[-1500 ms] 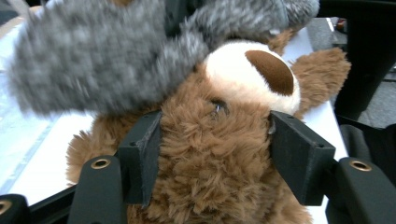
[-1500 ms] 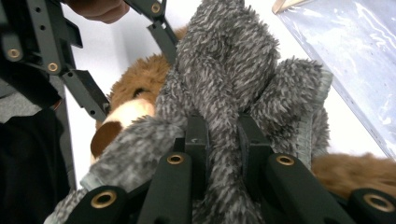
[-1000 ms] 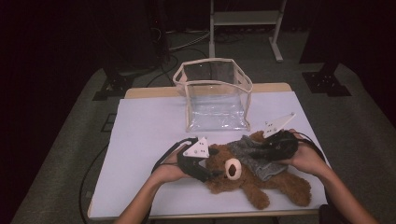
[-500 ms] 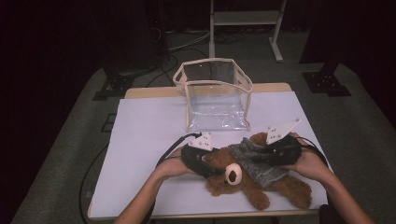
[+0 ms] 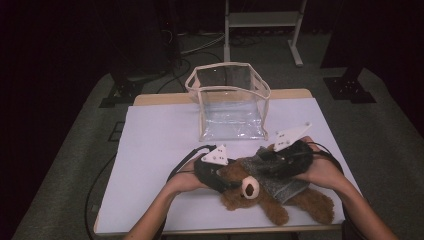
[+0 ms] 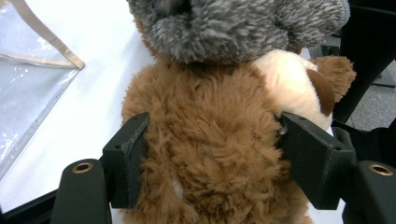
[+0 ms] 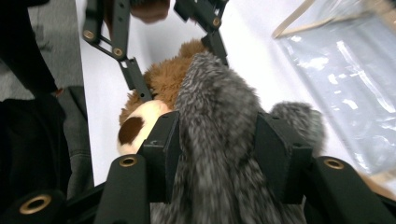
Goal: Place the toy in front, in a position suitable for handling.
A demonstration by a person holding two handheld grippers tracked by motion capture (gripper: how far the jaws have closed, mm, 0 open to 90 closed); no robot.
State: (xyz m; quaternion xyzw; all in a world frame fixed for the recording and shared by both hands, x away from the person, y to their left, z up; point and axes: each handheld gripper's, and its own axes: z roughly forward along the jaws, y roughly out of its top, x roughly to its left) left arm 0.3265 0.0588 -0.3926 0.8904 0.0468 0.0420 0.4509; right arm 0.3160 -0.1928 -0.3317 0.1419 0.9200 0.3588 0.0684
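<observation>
dressing the teddy bear [image 5: 260, 197] at the table's near edge

left gripper [image 6: 212, 154] pinches the bear's head to steady it; right gripper [image 7: 212, 154], jaws just opening, loosely straddles the grey fleece garment [image 7: 219, 154] draped over the bear, likely to regrip before pulling it on.

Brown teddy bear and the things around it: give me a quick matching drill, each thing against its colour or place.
Things:
1. teddy bear
2. grey fleece garment
3. clear bag
4. left gripper

Descriptions:
a. stands open at the far side of the table
b. jaws on the bear's brown head
c. lies under both grippers
d. between the right gripper's jaws

Pairs: 1-c, 2-d, 3-a, 4-b
</observation>
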